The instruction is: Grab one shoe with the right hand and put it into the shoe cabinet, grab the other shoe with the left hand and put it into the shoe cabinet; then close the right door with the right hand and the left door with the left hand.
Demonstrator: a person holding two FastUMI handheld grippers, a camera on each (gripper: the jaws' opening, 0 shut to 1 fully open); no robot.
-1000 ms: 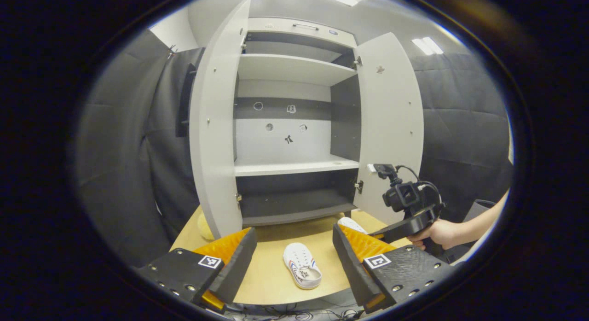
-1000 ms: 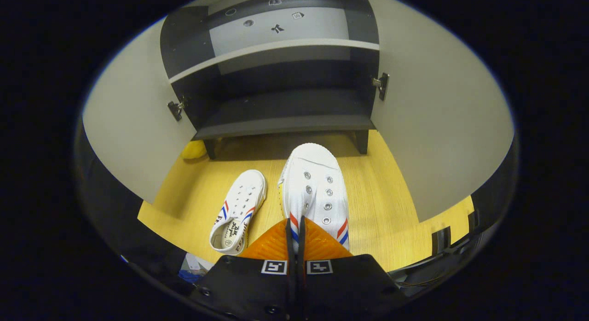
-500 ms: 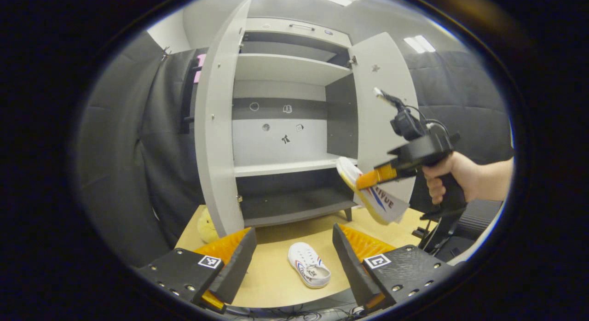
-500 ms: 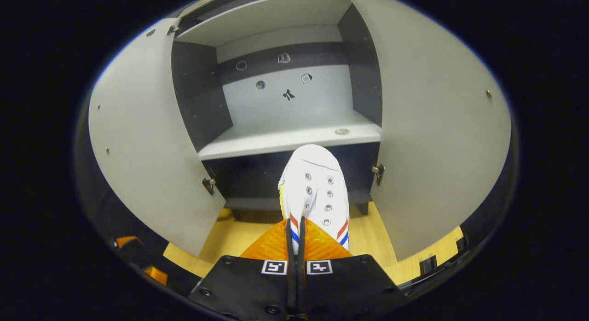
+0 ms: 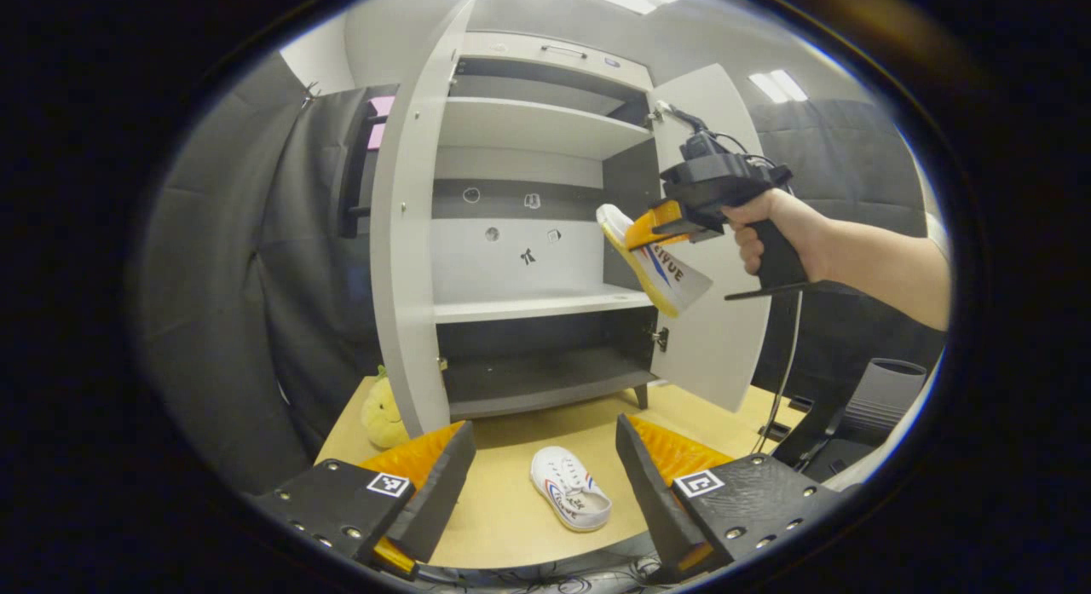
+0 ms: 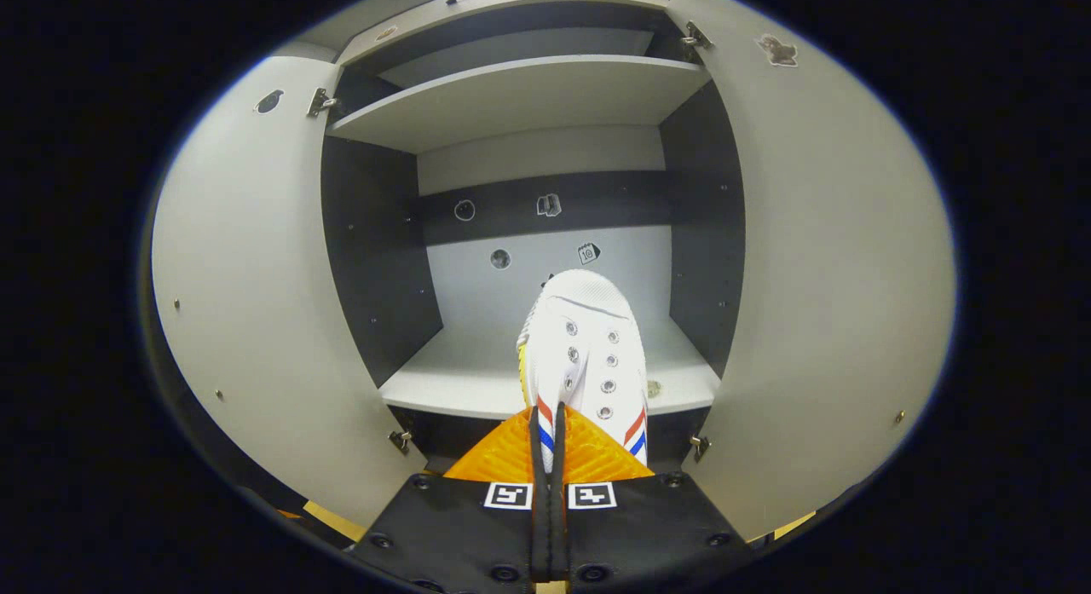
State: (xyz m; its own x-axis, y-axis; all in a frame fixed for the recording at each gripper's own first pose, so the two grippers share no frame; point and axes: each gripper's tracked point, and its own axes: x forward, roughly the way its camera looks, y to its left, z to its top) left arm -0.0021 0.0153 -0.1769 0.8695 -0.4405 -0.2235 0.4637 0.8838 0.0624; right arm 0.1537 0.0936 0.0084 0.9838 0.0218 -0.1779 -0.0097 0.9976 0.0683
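Observation:
My right gripper [image 6: 550, 423] is shut on a white shoe [image 6: 584, 355] with red and blue stripes, toe pointing into the open shoe cabinet [image 6: 537, 159] just above its middle shelf [image 6: 460, 381]. In the left gripper view that same shoe [image 5: 652, 266] hangs in the right gripper [image 5: 656, 223], held by a hand at the cabinet's right door [image 5: 724, 338]. The other white shoe [image 5: 569, 496] lies on the wooden table [image 5: 503, 509], between and beyond my left gripper's [image 5: 545, 466] open fingers. Both cabinet doors stand open; the left door [image 5: 409, 253] is edge-on.
A yellow plush toy [image 5: 379, 415] sits on the table beside the left door's foot. The cabinet has an upper shelf [image 5: 528, 125] and a dark bottom shelf [image 5: 537, 377]. A grey bin [image 5: 886, 385] and cables stand at the right. Black cloth walls the booth.
The right gripper has lifted its shoe from table height up to the middle shelf and nearer the cabinet. The left gripper has stayed open, nearly still, above the table.

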